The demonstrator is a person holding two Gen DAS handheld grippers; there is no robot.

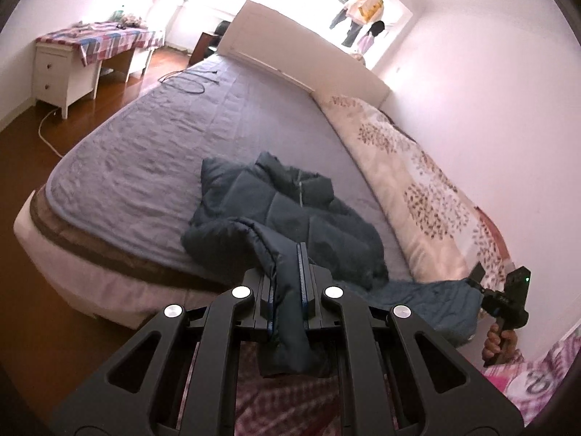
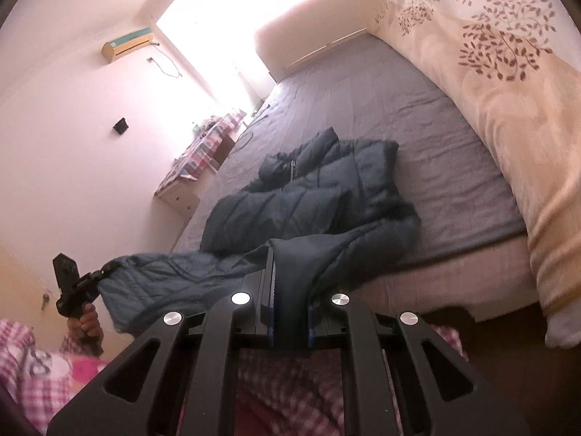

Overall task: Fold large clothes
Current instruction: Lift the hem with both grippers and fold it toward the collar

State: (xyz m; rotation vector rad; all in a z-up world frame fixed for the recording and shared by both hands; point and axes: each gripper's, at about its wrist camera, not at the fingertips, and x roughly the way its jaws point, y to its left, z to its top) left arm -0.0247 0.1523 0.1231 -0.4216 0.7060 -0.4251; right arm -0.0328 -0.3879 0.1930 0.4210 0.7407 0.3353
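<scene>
Big bed [image 1: 152, 167] with a grey-purple quilted cover fills most of both views, and a cream floral duvet [image 1: 410, 167] is bunched along the wall side. Its far end is cut off in the right wrist view, and the window behind the headboard is blown out white, so nothing can be made out there.

The dark teal puffer jacket [image 1: 290, 210] lies crumpled near the foot of the bed, collar and zipper facing up, quilted panels rumpled. Its lower hem is lifted off the mattress and stretched between the two tools.

Left tongs [image 1: 288, 290] are pressed together, pinching a fold of jacket fabric that hangs down between the fingers. Right tongs [image 2: 290, 301] are also clamped on the jacket edge, with a thicker wad between them. Each camera catches the other tool from the side, with a hand [image 1: 499, 343] on the handle.

Only the left view shows the desk [image 1: 98, 36] with its checked cloth clearly, plus clothes hanging at the window. Only the right view shows the wall air conditioner [image 2: 125, 43].
</scene>
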